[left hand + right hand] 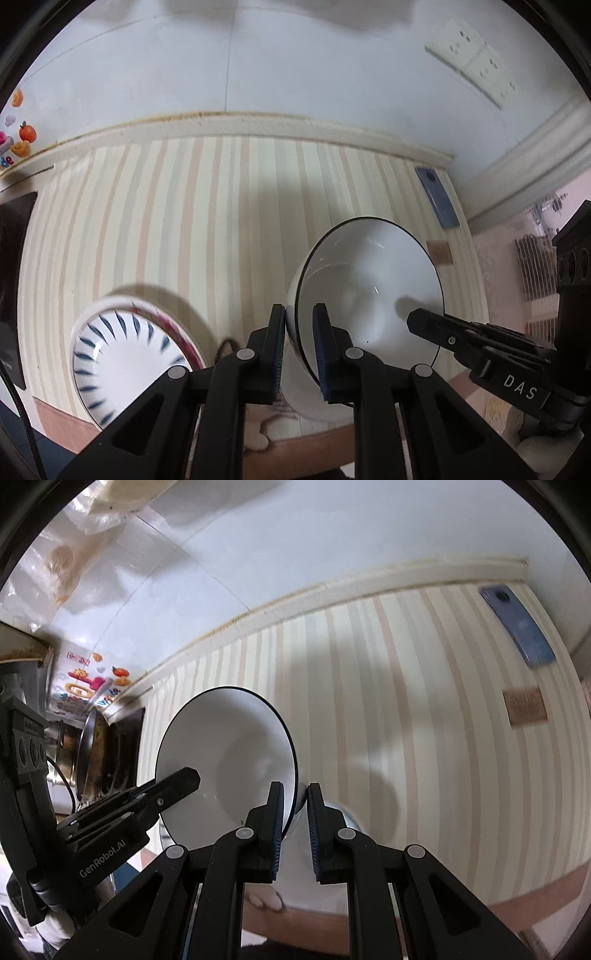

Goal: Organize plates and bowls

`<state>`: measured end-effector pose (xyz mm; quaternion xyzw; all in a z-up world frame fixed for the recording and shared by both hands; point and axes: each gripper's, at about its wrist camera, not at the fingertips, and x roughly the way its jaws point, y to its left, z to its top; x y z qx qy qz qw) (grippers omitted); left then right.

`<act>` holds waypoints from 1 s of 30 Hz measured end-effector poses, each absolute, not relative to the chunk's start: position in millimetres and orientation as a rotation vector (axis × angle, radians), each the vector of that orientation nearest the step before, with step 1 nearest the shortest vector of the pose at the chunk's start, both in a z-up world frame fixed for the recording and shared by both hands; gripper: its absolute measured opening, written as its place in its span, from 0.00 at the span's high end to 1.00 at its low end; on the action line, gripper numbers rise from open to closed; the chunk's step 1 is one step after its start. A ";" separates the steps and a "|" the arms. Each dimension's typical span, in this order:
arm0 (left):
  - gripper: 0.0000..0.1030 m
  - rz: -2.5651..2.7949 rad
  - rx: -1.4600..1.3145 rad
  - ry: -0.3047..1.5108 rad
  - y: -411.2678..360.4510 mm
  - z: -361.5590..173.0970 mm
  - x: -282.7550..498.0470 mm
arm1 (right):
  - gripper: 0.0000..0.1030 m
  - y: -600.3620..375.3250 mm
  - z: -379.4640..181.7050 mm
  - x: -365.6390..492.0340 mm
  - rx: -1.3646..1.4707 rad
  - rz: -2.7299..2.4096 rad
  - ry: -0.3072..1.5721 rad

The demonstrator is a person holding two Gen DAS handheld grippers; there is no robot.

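A white bowl with a thin dark rim (365,273) is held up over the striped table, gripped from both sides. My left gripper (299,332) is shut on its near-left rim. My right gripper (295,812) is shut on the bowl's (229,746) right rim; its finger also shows in the left wrist view (443,328). The left gripper shows in the right wrist view (166,786). A second white bowl with blue dashes (125,354) sits stacked in a pink-patterned dish on the table to the left.
The striped tablecloth (221,221) runs to a wall with a trim strip. A blue phone (439,199) and a small brown card (439,253) lie at the far right. A dark pan (96,753) stands at the left in the right wrist view.
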<state>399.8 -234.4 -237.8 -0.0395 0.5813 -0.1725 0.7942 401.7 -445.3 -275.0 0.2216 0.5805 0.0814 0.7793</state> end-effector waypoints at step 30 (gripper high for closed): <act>0.87 -0.316 0.084 1.376 -261.6 -301.5 369.4 | 0.86 -450.1 -350.6 365.2 0.465 0.140 1.386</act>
